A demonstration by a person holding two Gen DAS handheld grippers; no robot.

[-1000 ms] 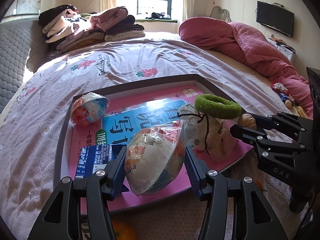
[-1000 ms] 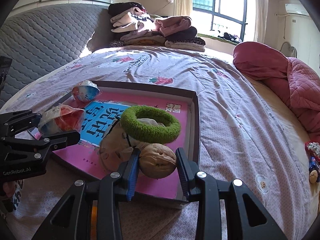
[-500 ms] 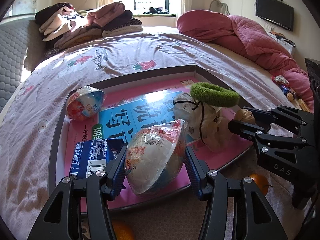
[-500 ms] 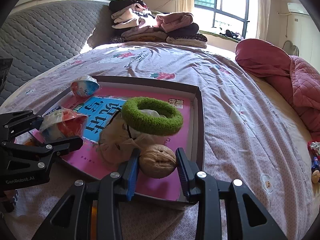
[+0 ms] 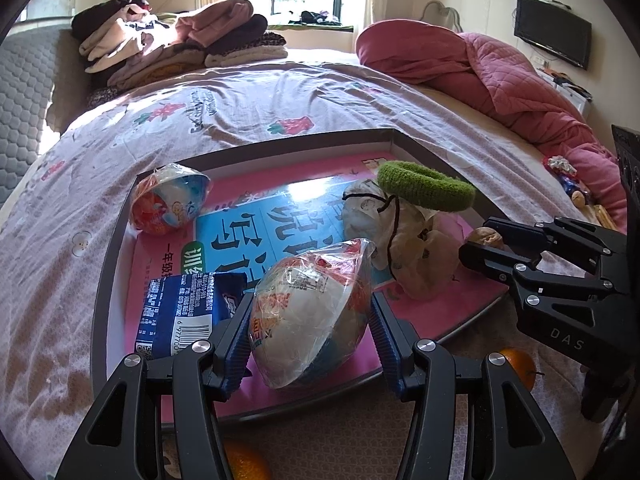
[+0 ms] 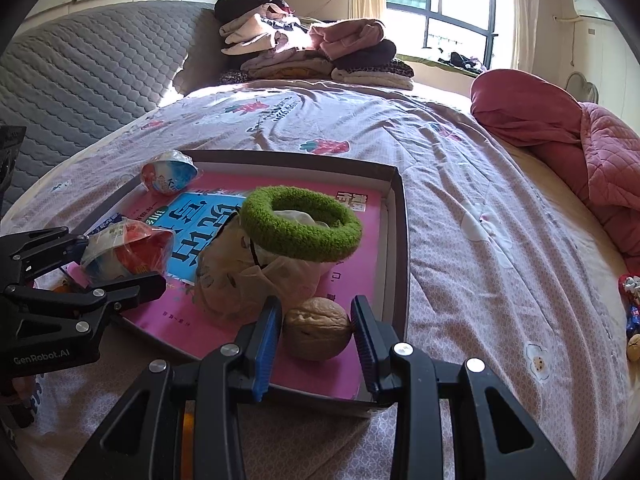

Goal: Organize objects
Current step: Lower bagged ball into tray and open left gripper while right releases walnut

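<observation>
A shallow grey-rimmed tray (image 5: 105,272) (image 6: 396,216) with a pink and blue book in it lies on the bed. My left gripper (image 5: 310,320) (image 6: 116,268) is shut on a plastic-wrapped egg-shaped toy (image 5: 312,308) (image 6: 120,254), held just over the tray's near edge. My right gripper (image 6: 316,328) (image 5: 480,244) is shut on a walnut (image 6: 316,328) (image 5: 486,237) above the tray's near right corner. In the tray sit a second wrapped egg toy (image 5: 168,204) (image 6: 168,176), a blue snack packet (image 5: 184,312), a beige drawstring pouch (image 5: 404,240) (image 6: 256,276) and a green fuzzy ring (image 5: 426,186) (image 6: 300,228) on the pouch.
Two oranges (image 5: 518,364) (image 5: 244,460) lie on the bedsheet just before the tray. Folded clothes (image 5: 180,48) are stacked at the bed's far end and a pink quilt (image 5: 500,80) is heaped on the right. Small toys (image 6: 632,308) lie at the right bed edge.
Both views have tilted slightly, so the tray sits a little lower in frame; the toy and the walnut stay gripped as before.
</observation>
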